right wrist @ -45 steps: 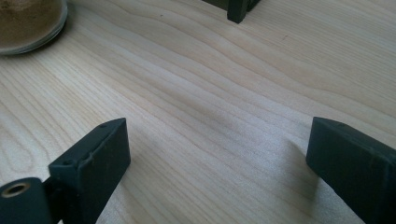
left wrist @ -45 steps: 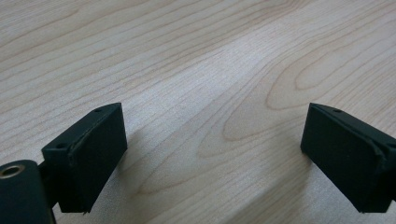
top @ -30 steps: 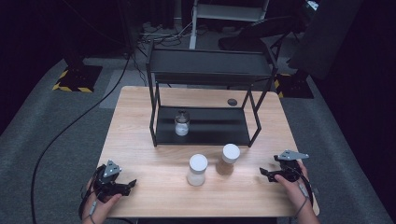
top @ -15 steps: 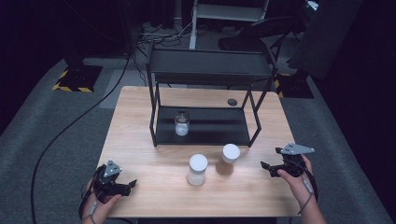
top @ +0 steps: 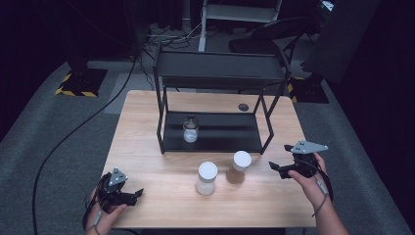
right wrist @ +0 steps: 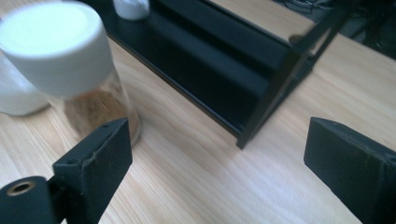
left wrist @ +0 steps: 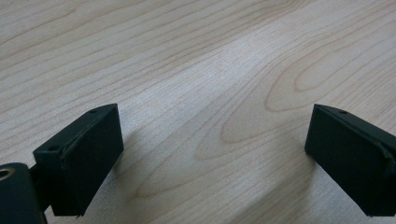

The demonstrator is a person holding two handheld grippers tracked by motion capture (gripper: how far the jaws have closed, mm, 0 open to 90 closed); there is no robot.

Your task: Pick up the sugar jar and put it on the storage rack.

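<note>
High view: a wooden table point(top: 161, 147) carries a black two-level rack point(top: 220, 78) and three jars. One small jar point(top: 190, 129) stands on the rack's lower shelf. A white-filled jar point(top: 206, 178) and a jar of brown powder point(top: 238, 167) stand close together on the bare wood in front of the rack, both with white lids. A small dark disc point(top: 243, 106) lies on the table behind the rack. The left gripper point(top: 133, 194) rests low at the near left corner, well apart from every jar. The right gripper point(top: 276, 167) hangs near the brown jar's right side, pointing at it but not touching, with its jaws spread and nothing between them. It has risen since a second ago.

Left gripper view: the jaws stand wide apart over bare wood, holding nothing. They have just been opening a little further.

Right gripper view: the brown jar point(right wrist: 77, 70) sits ahead and to the left, beyond the left jaw and not yet between the pair. The white jar's side point(right wrist: 14, 95) shows just behind it, and the rack's corner post point(right wrist: 275, 84) stands near on the right.

Judged from here, a reach for the brown jar could clip its side with the left jaw and tip it into its white neighbour, since the two stand so close. A wide swing could also knock the rack's post.
</note>
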